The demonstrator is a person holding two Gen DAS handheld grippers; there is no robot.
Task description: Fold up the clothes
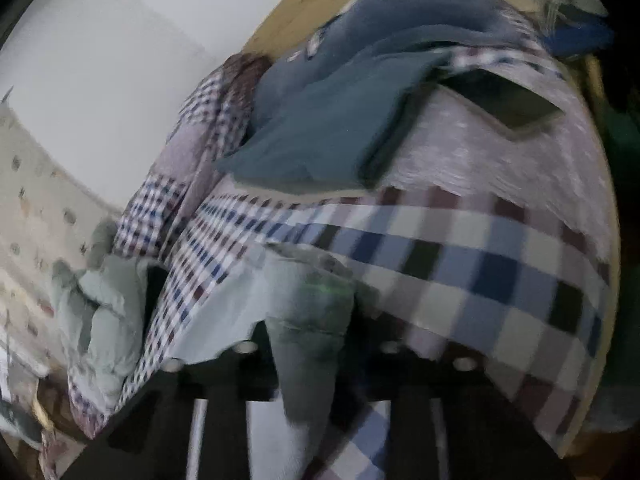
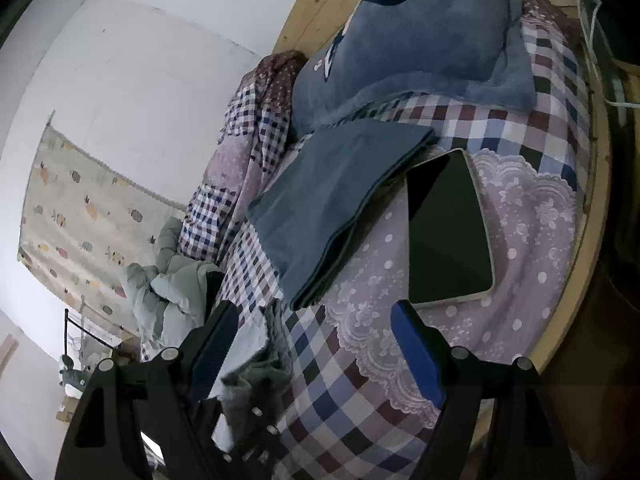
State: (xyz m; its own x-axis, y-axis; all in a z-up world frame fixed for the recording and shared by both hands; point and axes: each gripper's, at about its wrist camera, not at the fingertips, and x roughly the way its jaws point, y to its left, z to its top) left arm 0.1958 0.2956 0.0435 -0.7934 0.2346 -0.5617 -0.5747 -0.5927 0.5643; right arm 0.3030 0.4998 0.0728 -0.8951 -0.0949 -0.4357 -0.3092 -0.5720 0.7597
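Grey-green garment hanging lengthwise downward.

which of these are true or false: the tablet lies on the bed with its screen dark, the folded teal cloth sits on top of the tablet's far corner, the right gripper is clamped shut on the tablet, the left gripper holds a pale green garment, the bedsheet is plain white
1. The tablet lies on the bed with its screen dark. True.
2. The folded teal cloth overlaps the tablet's far corner. True.
3. The right gripper is clamped shut on the tablet. False: its jaws stand wide apart, short of the tablet.
4. The left gripper holds a pale green garment. True: cloth sits pinched between its fingers.
5. The bedsheet is plain white. False: it is checked in blue, maroon and white.
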